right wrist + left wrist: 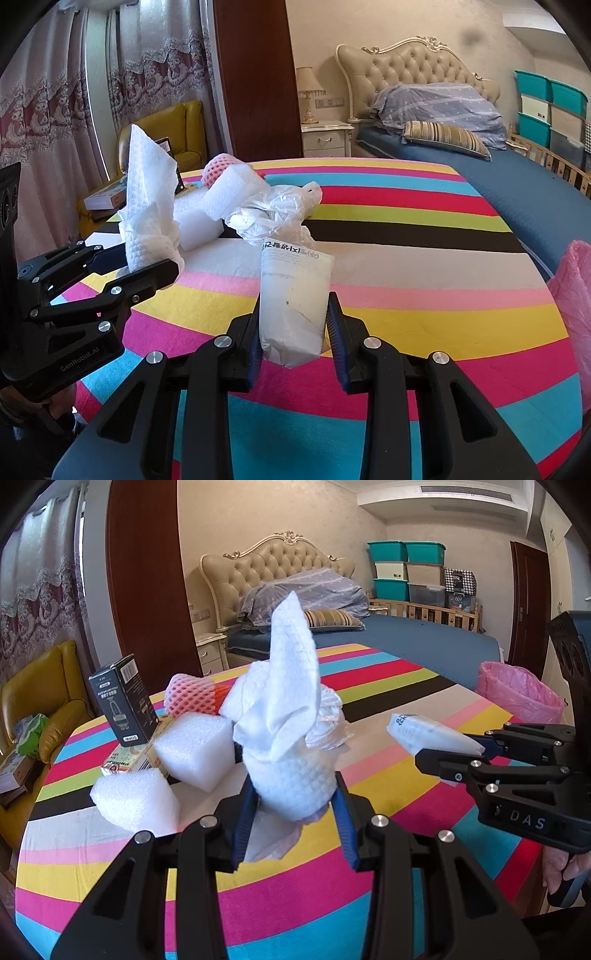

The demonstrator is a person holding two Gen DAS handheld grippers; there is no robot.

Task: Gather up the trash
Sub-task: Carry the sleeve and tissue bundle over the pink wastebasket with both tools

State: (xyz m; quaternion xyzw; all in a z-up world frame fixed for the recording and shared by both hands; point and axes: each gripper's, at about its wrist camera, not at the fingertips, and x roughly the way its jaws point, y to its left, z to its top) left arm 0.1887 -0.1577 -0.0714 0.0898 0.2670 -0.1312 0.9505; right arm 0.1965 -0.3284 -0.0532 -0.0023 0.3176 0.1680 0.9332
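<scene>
My left gripper is shut on a crumpled white paper towel and holds it above the striped table; it also shows in the right wrist view. My right gripper is shut on a white plastic packet with printed text, seen at the right of the left wrist view. On the table lie white foam blocks, a pink foam net, a crumpled clear plastic bag and a black box.
A bin lined with a pink bag stands at the table's right side. A bed lies behind the table. A yellow armchair is at the left. Stacked storage boxes stand at the back wall.
</scene>
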